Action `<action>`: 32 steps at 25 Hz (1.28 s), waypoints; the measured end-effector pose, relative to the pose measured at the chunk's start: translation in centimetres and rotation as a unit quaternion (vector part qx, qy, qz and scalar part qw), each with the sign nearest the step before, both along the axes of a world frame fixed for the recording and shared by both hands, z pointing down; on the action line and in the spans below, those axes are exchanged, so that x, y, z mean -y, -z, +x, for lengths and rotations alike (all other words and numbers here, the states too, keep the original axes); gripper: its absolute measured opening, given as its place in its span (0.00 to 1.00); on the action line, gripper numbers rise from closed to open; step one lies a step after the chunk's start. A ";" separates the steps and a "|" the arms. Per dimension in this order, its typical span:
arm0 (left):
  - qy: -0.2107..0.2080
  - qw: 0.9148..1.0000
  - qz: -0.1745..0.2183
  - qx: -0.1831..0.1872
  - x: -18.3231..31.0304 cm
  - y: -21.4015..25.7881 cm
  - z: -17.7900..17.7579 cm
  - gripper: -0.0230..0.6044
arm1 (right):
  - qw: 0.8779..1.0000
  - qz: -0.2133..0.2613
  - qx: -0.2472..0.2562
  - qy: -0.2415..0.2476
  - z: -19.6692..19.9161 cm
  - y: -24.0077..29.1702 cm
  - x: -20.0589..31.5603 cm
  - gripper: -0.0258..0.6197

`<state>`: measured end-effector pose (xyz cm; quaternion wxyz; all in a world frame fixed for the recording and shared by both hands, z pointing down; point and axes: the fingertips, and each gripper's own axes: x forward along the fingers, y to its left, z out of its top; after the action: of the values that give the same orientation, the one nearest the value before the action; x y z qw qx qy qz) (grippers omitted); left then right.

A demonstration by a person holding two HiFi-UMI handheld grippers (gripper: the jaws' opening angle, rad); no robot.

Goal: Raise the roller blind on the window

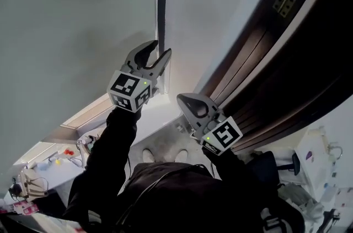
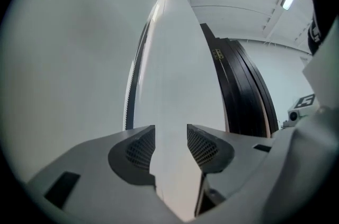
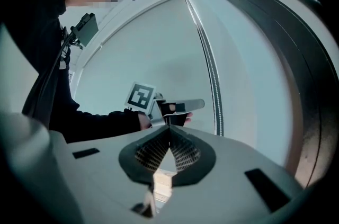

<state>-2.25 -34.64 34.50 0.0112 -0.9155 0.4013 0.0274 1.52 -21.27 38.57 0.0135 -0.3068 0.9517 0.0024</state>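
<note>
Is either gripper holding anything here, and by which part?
Nothing is visibly held: the left gripper is open and empty, and the right gripper is shut with nothing seen between its jaws.

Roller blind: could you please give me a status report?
Left gripper open, empty, beside chain. Right gripper shut, empty. Blind down. Nothing blocking.

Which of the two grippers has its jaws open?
The left gripper, up beside the chain: its jaws stand apart, while the right gripper is shut.
</note>
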 end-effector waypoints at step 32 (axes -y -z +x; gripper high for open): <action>-0.048 0.998 -0.011 0.040 6.9 -0.7 2.2 0.05 | 0.999 -0.004 0.001 -0.045 1.6 0.1 3.3 0.04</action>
<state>-0.08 -41.55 35.21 0.0163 -0.9341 0.3565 -0.0132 3.09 -24.54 38.43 0.0135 -0.3491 0.9370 -0.0012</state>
